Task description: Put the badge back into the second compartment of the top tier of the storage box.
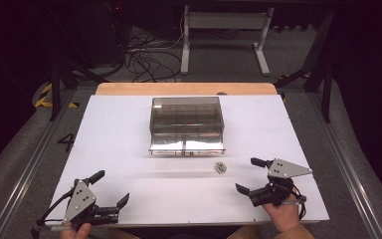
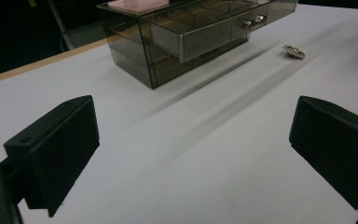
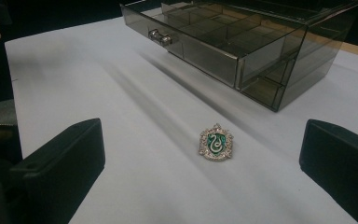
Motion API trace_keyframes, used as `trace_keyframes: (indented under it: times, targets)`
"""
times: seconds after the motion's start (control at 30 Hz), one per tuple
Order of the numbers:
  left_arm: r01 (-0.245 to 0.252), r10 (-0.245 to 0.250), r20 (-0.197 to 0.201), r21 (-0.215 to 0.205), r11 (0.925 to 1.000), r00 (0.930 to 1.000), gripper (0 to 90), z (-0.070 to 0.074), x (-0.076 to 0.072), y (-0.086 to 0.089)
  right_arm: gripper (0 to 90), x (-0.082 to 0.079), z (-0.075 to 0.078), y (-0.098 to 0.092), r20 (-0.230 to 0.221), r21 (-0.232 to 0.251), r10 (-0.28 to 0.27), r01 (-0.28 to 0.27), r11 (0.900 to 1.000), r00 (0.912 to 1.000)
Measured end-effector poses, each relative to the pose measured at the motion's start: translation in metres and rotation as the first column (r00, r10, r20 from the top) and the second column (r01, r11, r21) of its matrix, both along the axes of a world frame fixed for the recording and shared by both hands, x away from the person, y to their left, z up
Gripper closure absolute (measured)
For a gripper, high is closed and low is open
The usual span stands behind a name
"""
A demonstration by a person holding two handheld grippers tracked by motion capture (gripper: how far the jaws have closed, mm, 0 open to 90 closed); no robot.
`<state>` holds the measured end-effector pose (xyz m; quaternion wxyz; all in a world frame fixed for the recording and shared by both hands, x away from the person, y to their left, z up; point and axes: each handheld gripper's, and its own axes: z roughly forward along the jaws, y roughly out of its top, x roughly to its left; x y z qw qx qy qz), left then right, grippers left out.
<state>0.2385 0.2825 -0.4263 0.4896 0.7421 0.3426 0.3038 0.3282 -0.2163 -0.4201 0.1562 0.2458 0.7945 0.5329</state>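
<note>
On the white table (image 1: 129,149), just in front of the smoky drawer box (image 1: 186,112), lies the small crest-shaped pin (image 3: 216,142) I take to be my target: a green enamel shield with a silver serpent, ringed by a bumpy, glittering metal border, lying flat and face up. It sits apart from the box, a little right of the open top drawer (image 3: 205,35), whose shiny knob (image 3: 161,37) faces me. I judge the drawer is pulled out so the pin can go into one of its divided compartments, which look empty from here. The box is tinted transparent plastic, hard-edged and glossy, with a second drawer beneath. My right gripper (image 1: 252,175) hovers near the pin, its matte black jaws spread wide and framing it in the right gripper view, touching nothing, which reads to me as lining up for a pinch. My left gripper (image 1: 110,186) waits well away at the near left corner, jaws likewise wide apart and empty, pointed toward the box.
</note>
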Motion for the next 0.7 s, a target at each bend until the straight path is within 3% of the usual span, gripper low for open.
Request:
trace_keyframes:
  times: [0.7]
  targets:
    - [0.001, -0.001, -0.003, 0.001, 1.0, 1.0, 2.3, 0.0, 0.0, 0.0, 0.9, 0.022, 0.0, 0.024, -0.028, -0.048, -0.004, 0.003, 0.999, 0.9996]
